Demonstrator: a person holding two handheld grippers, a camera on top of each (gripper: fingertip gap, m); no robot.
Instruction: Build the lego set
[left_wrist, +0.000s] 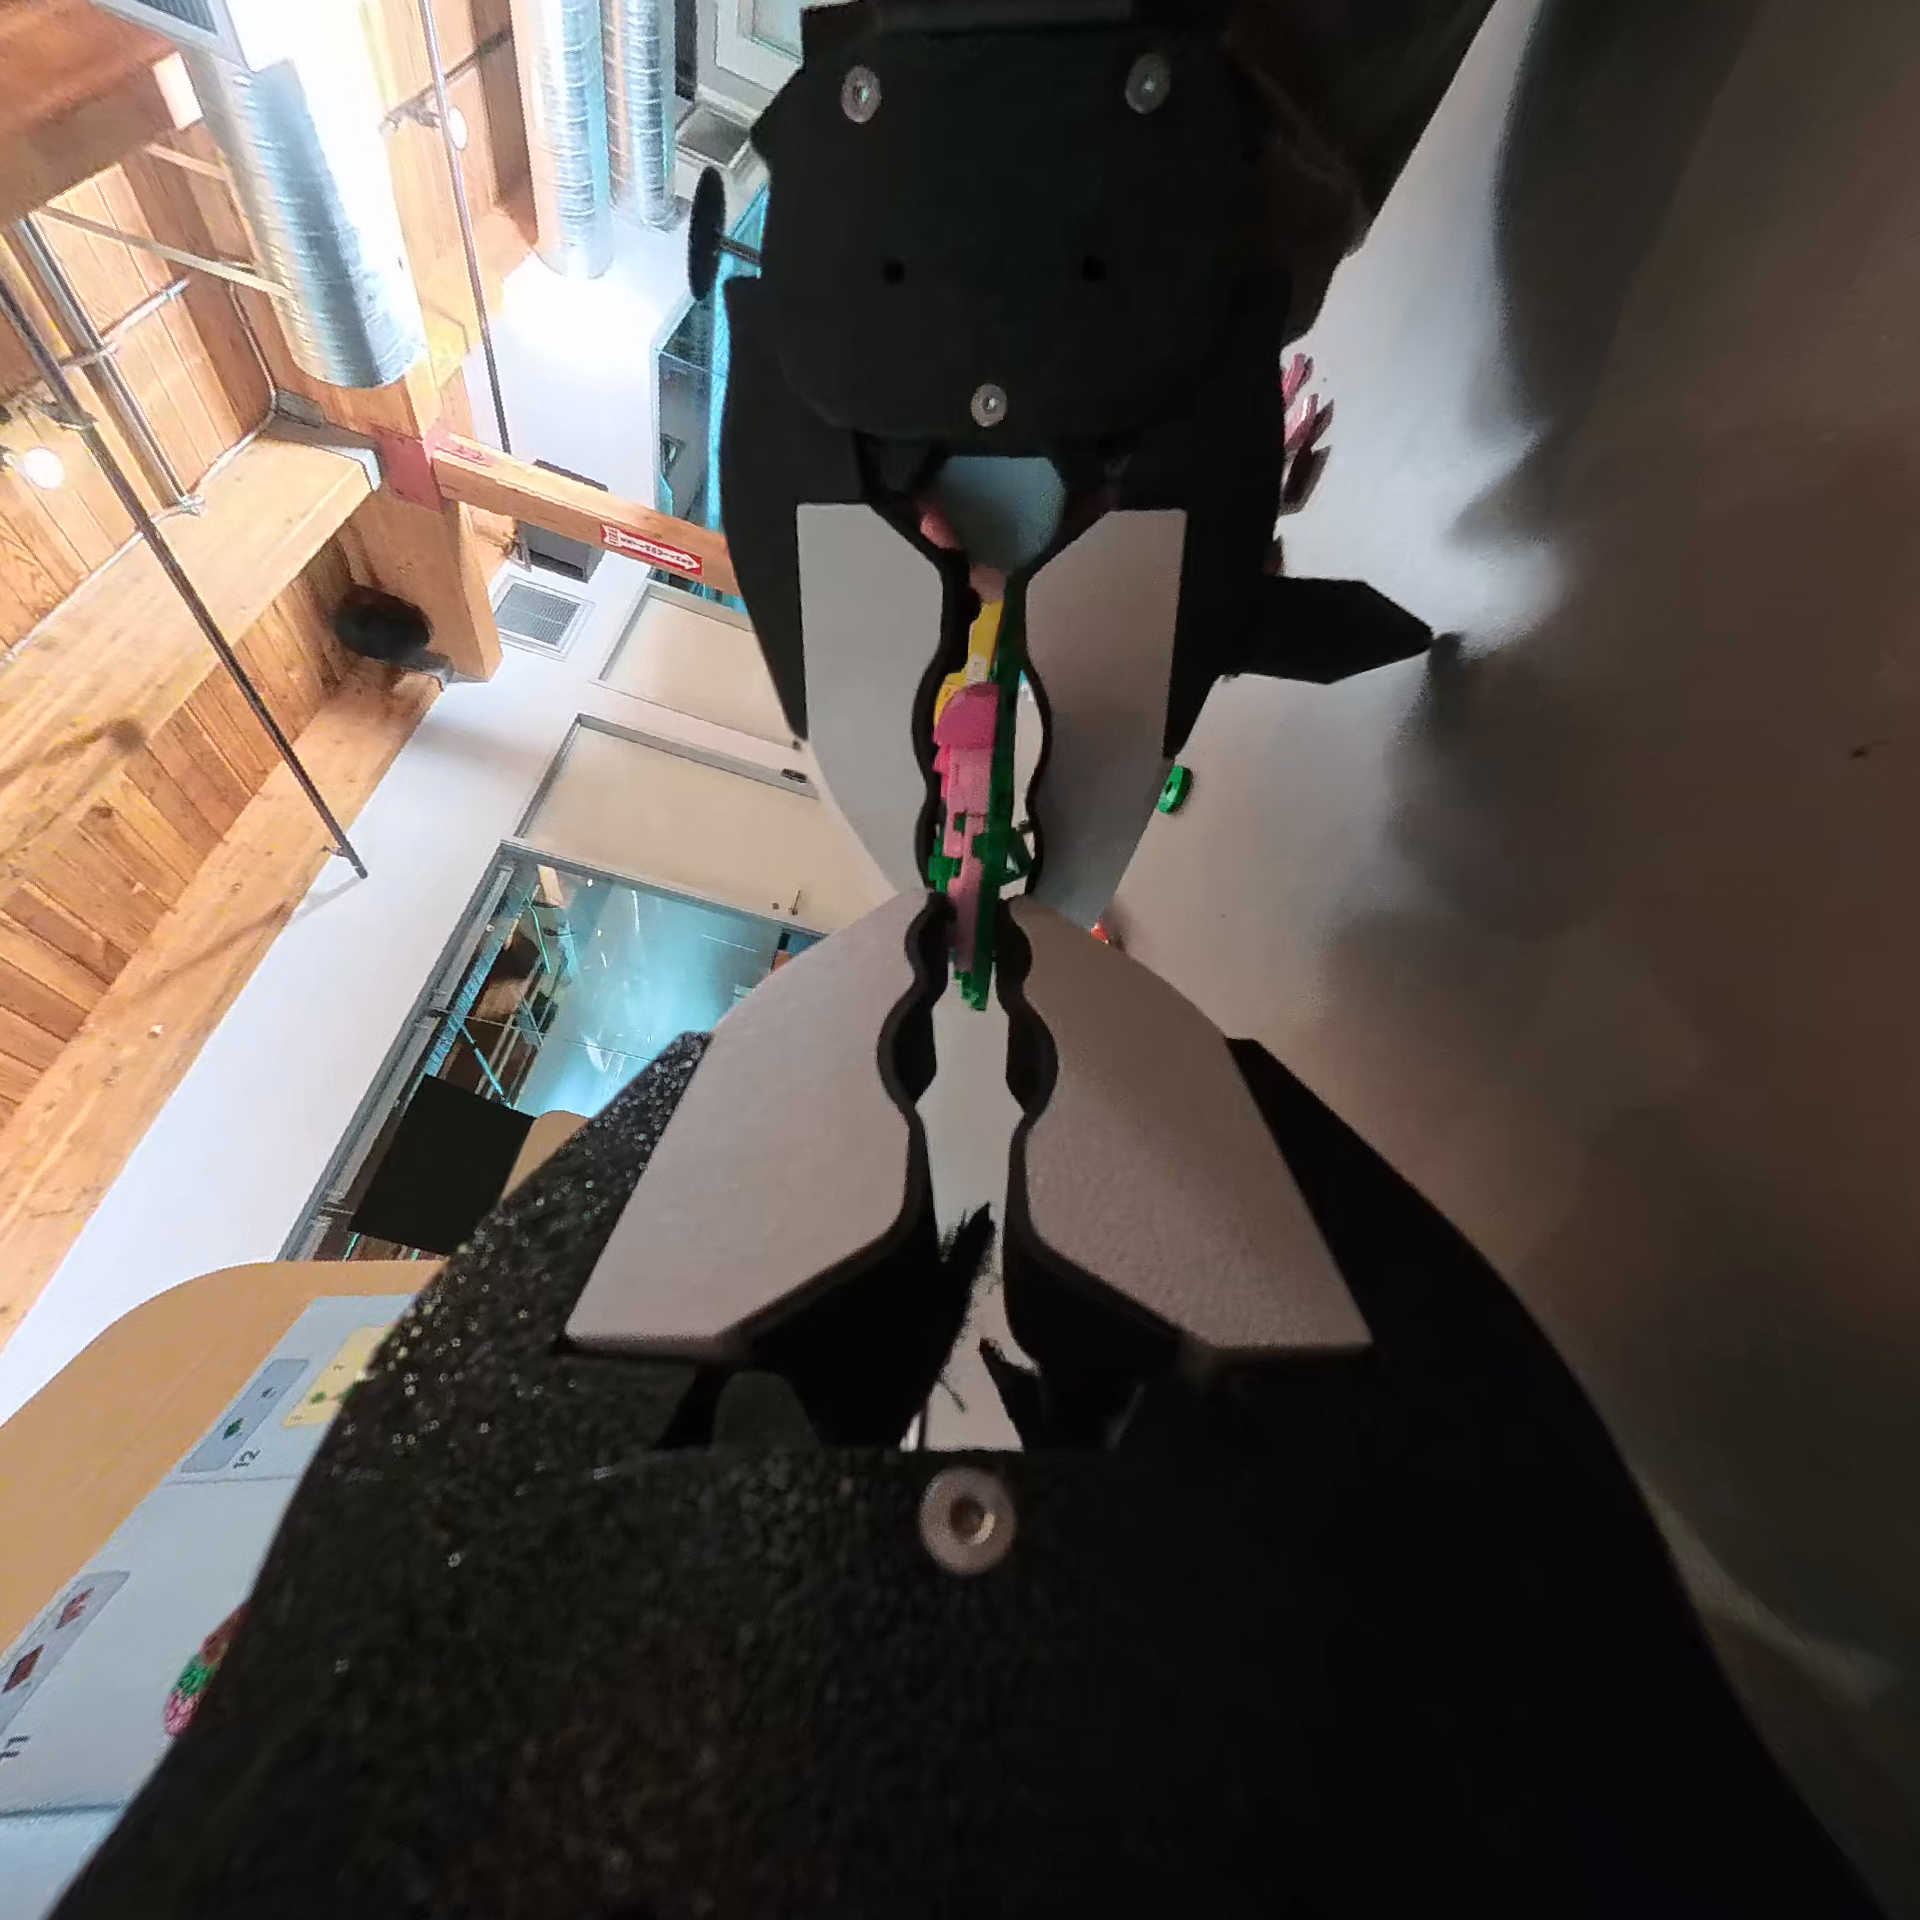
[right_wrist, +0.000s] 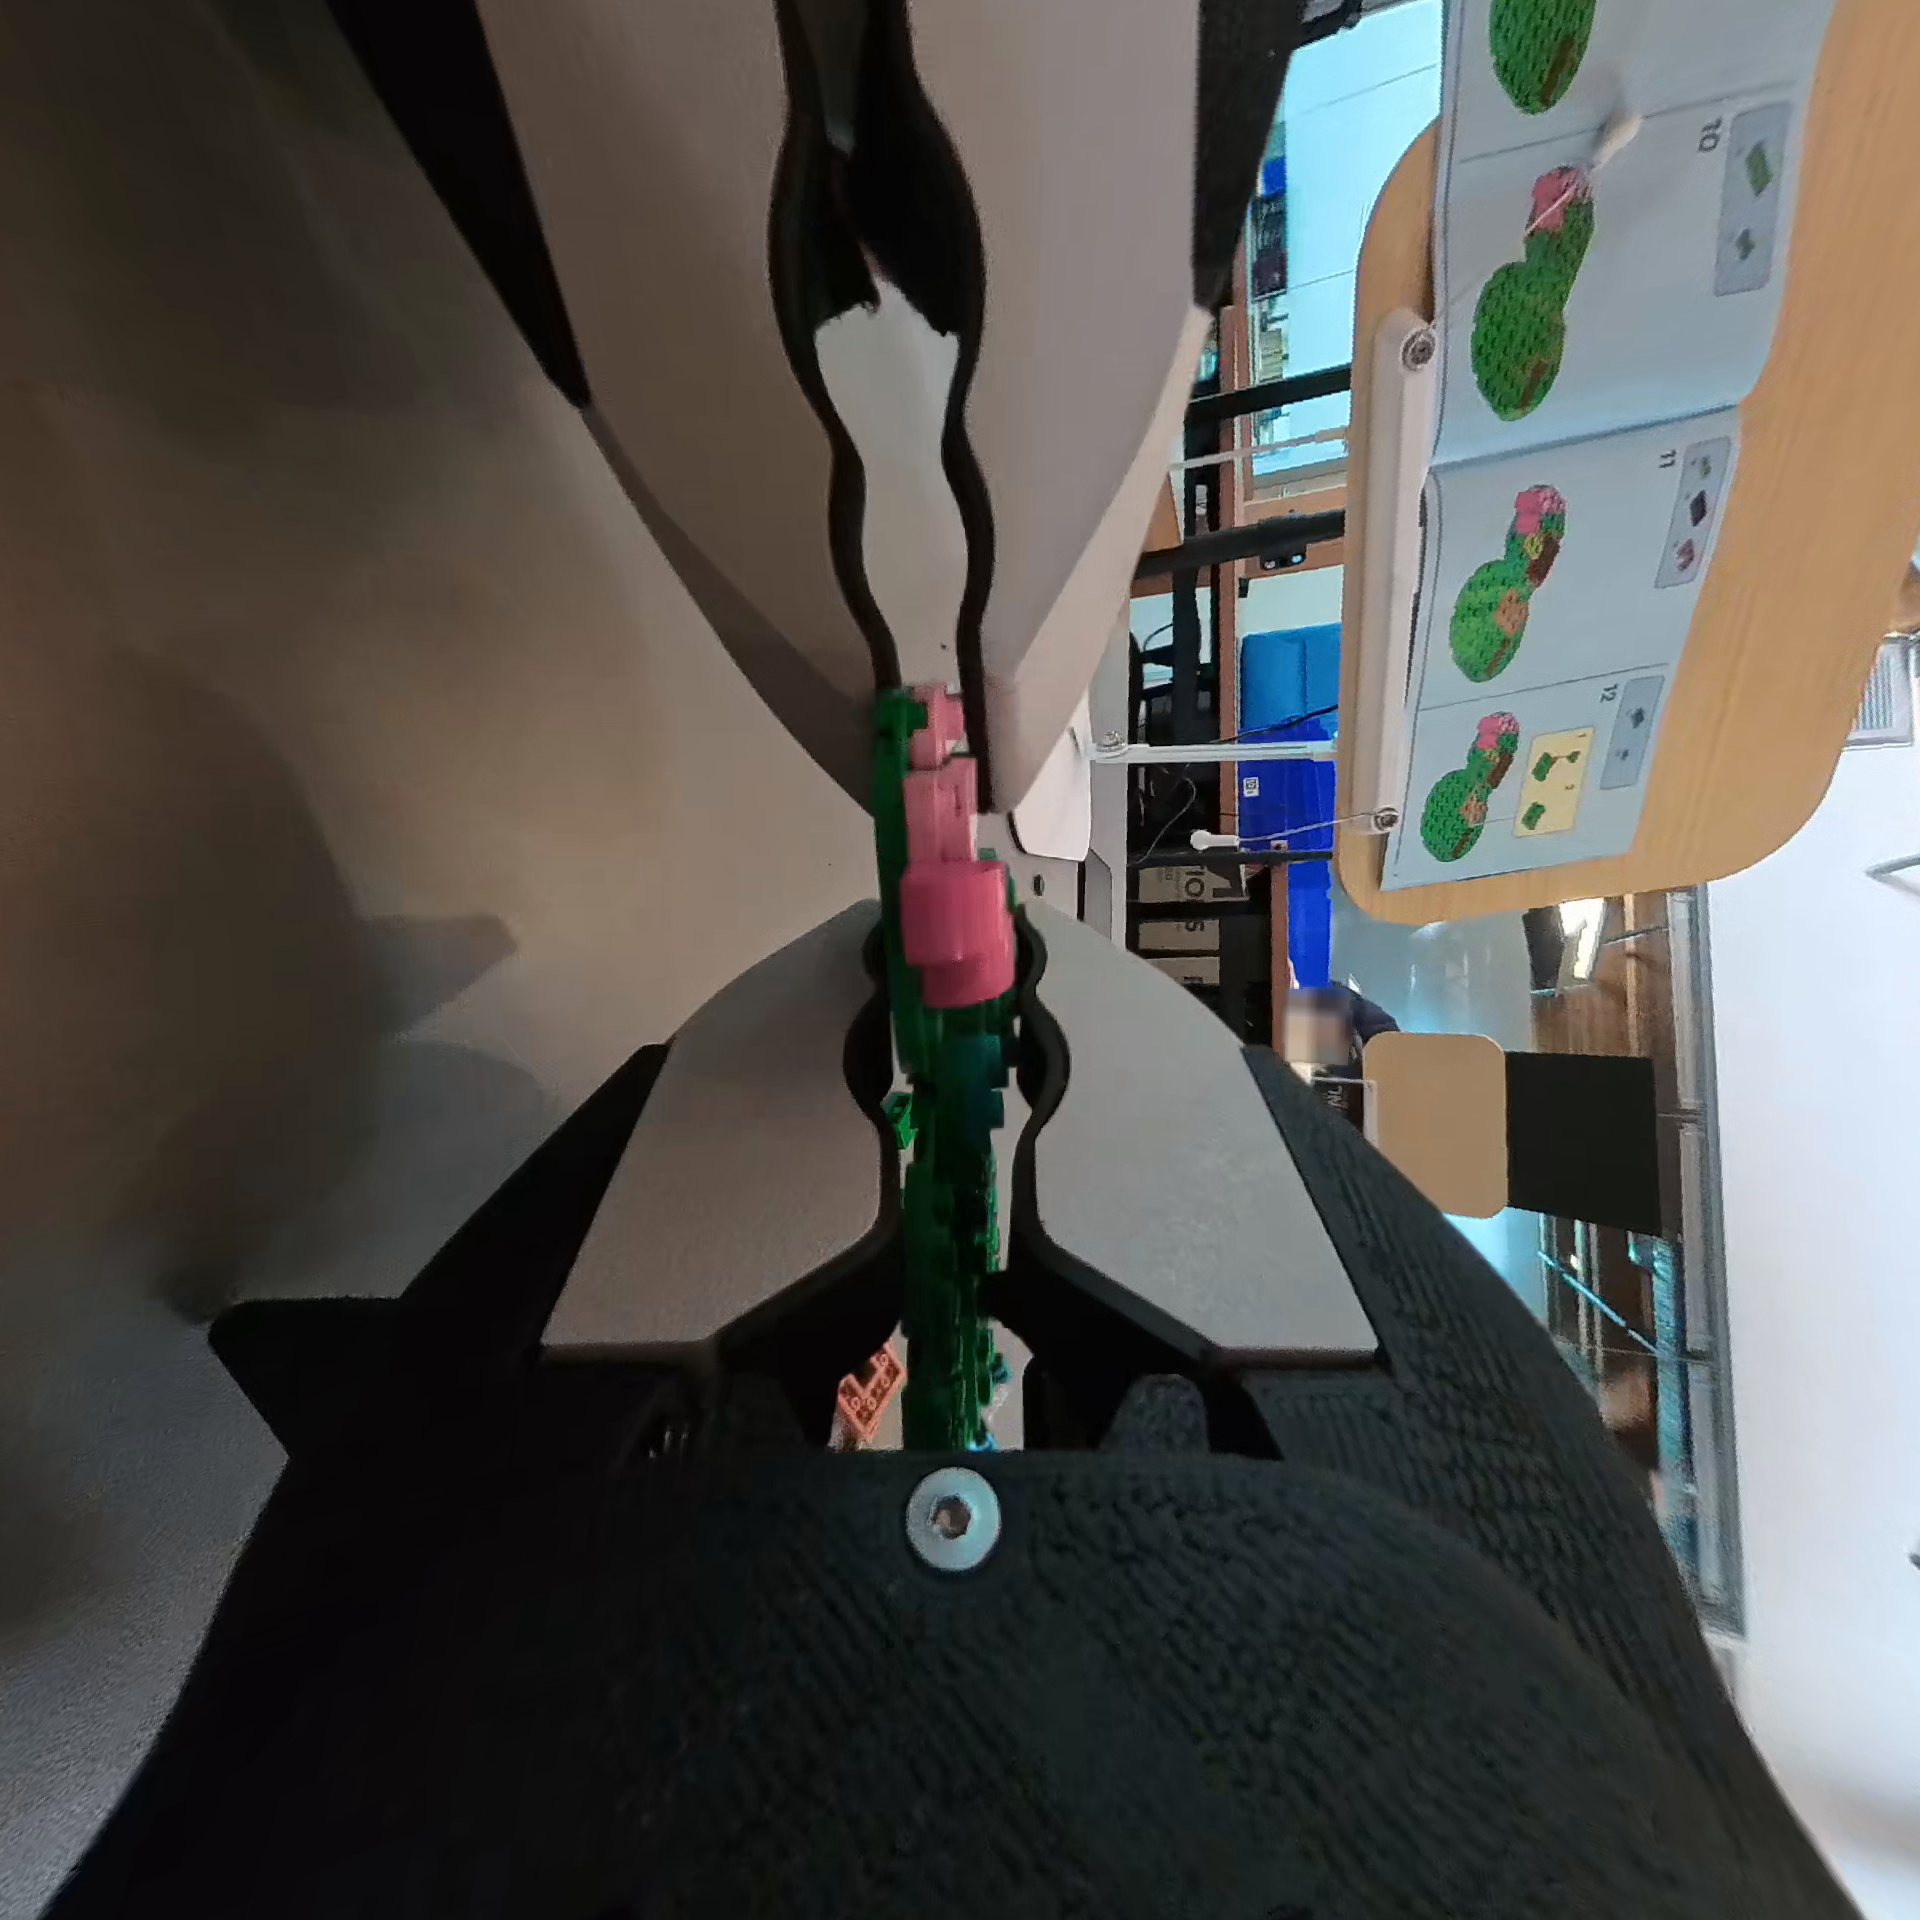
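Two tools met tip to tip over the pale desk (left_wrist: 1558, 1039), and between them sat one flat green Lego build with pink bricks on one face (right_wrist: 940, 1039), held edge-on to both cameras.

The right tool (right_wrist: 951, 971) was closed down on the build: its two grey fingers (right_wrist: 748, 1122) pressed against the green plate on either side, with most of the plate running back between them toward the tool's black body. One large pink round brick (right_wrist: 956, 925) stood out just at the fingertips, and two smaller pink bricks sat beyond it.

The left tool (left_wrist: 971, 925) gripped the far end of the same build (left_wrist: 971, 831) from the opposite side; its fingertips were drawn nearly together on the end of the plate, with an empty gap farther back between its wavy black pads.

On the desk in the left wrist view lay one small green round piece (left_wrist: 1175, 788), near the right tool's finger. One orange studded brick (right_wrist: 868, 1392) showed low between the right tool's fingers.

One open instruction booklet (right_wrist: 1558, 520) lay on a light wooden board (right_wrist: 1766, 623), showing five pictured stages of the green and pink model.
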